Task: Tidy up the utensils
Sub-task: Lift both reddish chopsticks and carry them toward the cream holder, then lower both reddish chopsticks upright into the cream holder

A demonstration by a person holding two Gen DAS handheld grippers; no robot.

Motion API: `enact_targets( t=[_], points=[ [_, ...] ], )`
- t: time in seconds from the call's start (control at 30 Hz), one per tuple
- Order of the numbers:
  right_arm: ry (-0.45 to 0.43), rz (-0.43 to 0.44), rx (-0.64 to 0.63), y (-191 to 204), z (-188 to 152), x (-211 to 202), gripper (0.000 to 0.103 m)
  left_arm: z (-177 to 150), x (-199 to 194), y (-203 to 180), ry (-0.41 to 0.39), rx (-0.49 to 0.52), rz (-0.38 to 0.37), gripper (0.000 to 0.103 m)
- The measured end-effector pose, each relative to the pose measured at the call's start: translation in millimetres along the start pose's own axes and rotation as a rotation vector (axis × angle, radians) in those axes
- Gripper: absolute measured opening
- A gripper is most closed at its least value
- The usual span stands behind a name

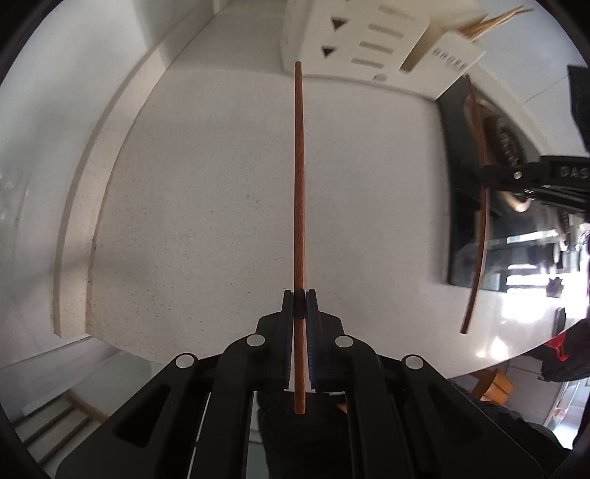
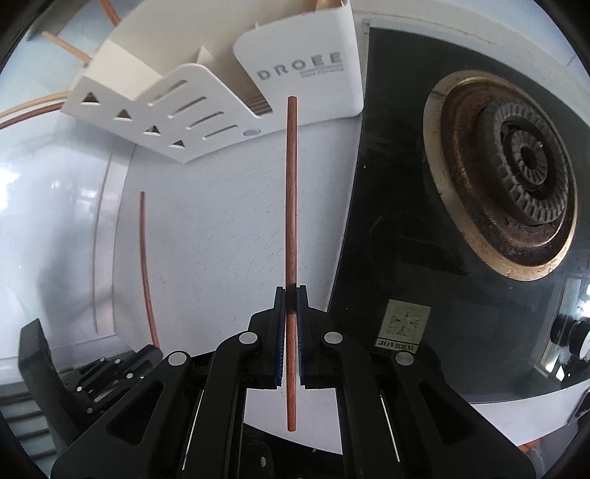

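My left gripper (image 1: 299,298) is shut on a reddish-brown wooden chopstick (image 1: 299,184), whose far tip reaches toward the white slotted utensil holder (image 1: 354,40) at the top. My right gripper (image 2: 291,291) is shut on a matching chopstick (image 2: 291,191) that ends just below the holder's "DROEE" panel (image 2: 302,48). In the left wrist view, the right gripper (image 1: 490,174) and its chopstick (image 1: 481,235) show at the right. The left gripper (image 2: 147,353) and its chopstick (image 2: 145,265) show at the lower left of the right wrist view. Pale bamboo sticks (image 1: 494,22) stand in the holder.
A black glass gas hob (image 2: 387,221) with a rusty burner (image 2: 516,177) lies right of the holder. The white speckled counter (image 1: 202,184) ends in a raised edge (image 1: 73,221) at the left, with floor and wooden chair legs below.
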State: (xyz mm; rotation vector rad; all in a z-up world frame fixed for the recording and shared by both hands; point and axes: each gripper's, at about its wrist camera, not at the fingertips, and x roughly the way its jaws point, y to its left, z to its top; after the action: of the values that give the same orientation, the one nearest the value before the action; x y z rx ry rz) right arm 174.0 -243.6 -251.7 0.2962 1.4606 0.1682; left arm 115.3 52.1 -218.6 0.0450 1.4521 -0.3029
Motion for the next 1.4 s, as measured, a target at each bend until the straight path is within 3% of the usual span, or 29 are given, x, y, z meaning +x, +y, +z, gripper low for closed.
enact_targets(
  t=[0.5, 0.83, 1.4],
  points=[
    [-0.176, -0.018, -0.057, 9.3, -3.1, -64.5, 0.006, 7.1, -60.4, -27.2, -0.213, 0.037, -0.090, 0.006],
    [-0.256, -0.023, -0.081, 10.8, 11.5, -98.7, 0.006, 23.0, -96.2, -46.2, -0.349, 0.079, -0.107, 0.006],
    [-0.463, -0.030, -0.163, 48.7, 53.5, -163.7, 0.006, 105.1, -158.7, -54.0, -0.643, 0.094, -0.168, 0.006]
  ],
)
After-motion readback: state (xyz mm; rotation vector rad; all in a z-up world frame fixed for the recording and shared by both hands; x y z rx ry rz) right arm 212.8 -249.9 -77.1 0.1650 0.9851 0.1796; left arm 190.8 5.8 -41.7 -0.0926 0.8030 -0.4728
